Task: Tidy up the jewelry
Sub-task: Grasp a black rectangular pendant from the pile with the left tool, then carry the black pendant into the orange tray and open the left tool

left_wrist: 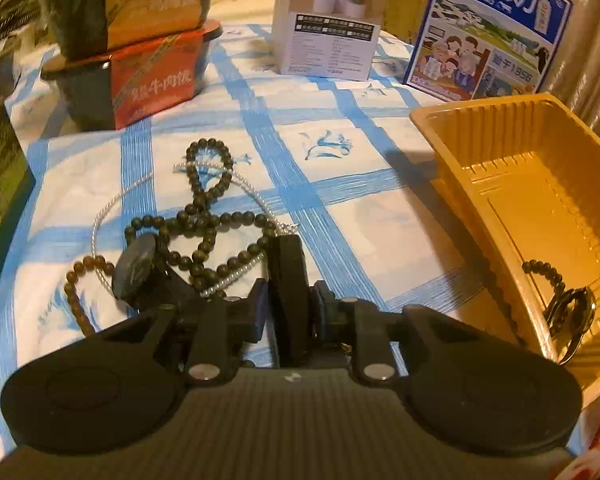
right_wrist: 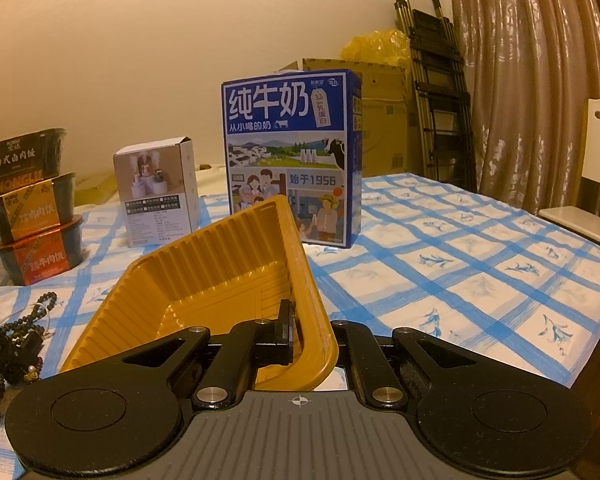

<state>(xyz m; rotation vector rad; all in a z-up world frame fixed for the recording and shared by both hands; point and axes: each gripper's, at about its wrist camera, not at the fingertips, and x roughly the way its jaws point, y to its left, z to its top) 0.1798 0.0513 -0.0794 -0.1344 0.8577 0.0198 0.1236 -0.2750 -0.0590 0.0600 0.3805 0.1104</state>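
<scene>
The left tongs (left_wrist: pixel 220 268) stand narrow, their matte black fingers (left_wrist: pixel 290 280) lowered onto a tangle of jewelry; a dark bead strand (left_wrist: pixel 204 220) lies between and around them, but whether the pads press it cannot be told. The strand is round, dull olive-brown beads looped over a fine chain of tiny white pearls (left_wrist: pixel 236 184), both loose on the counter (left_wrist: pixel 360 232), which wears a crinkled white cloth with brushed blue checks.

The right tongs (right_wrist: pixel 296 320) are clamped on the rim of a tray (right_wrist: pixel 204 280), thin glossy mustard plastic with ribbed, sloping walls, held tilted. Inside it, in the left view, rest a short bead bracelet (left_wrist: pixel 544 272) and a metal ring-shaped piece (left_wrist: pixel 572 316) against the near wall.

Farther back stand a blue milk carton (right_wrist: pixel 292 152), a small white box (right_wrist: pixel 160 192) and a stack of three dark oval bowls (right_wrist: pixel 32 208) with orange and red sleeves.
</scene>
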